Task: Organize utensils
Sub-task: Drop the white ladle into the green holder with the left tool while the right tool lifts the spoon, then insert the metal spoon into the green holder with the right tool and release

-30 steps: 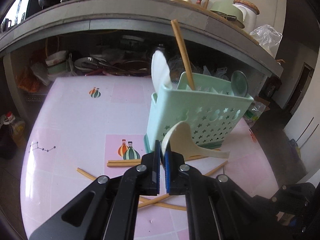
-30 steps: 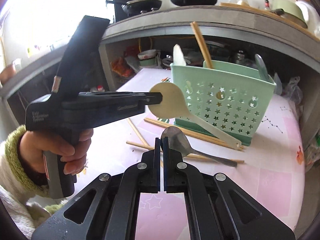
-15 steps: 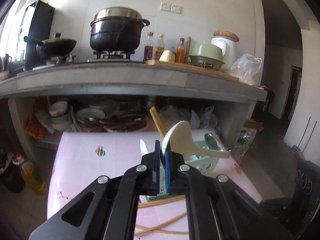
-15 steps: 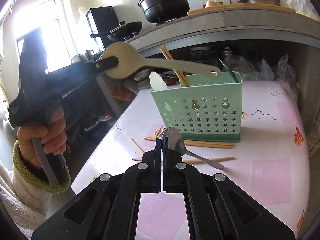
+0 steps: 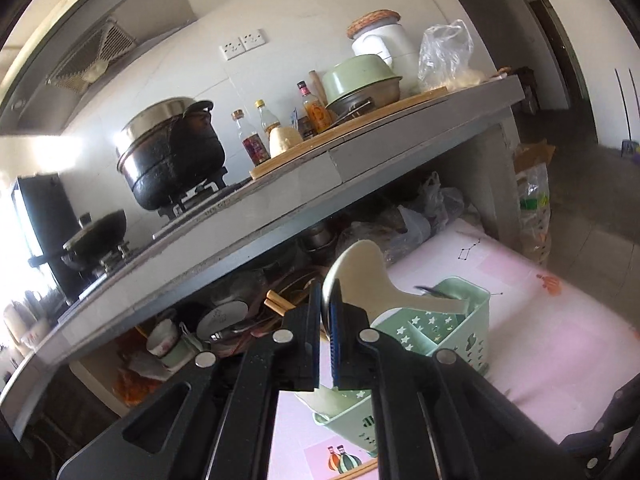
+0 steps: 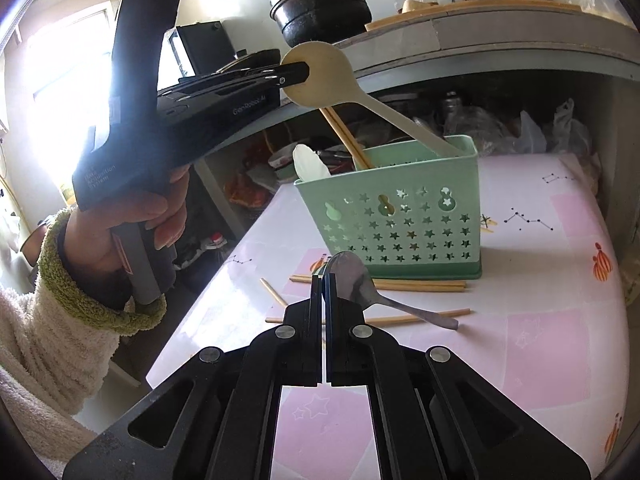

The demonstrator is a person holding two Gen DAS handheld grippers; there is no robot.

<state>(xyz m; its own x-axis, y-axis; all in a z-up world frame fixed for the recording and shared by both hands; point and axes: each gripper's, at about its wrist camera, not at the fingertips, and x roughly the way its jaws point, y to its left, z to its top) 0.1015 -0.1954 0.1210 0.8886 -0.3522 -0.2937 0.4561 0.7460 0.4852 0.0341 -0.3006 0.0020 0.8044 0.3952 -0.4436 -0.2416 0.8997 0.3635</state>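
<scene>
Over on the left of the right wrist view, the left gripper is pinching the bowl of the cream rice paddle, whose handle tip is just entering the right end of the green utensil basket. Lowering it steeply, handle first, clear of the chopsticks standing inside, looks wisest. Nearer, the right gripper is clamping the metal spoon above the pink tablecloth, waiting its turn.

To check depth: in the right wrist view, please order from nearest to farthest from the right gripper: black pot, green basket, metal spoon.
1. metal spoon: held in the right gripper.
2. green basket: on the table behind it.
3. black pot: on the counter, top.
</scene>
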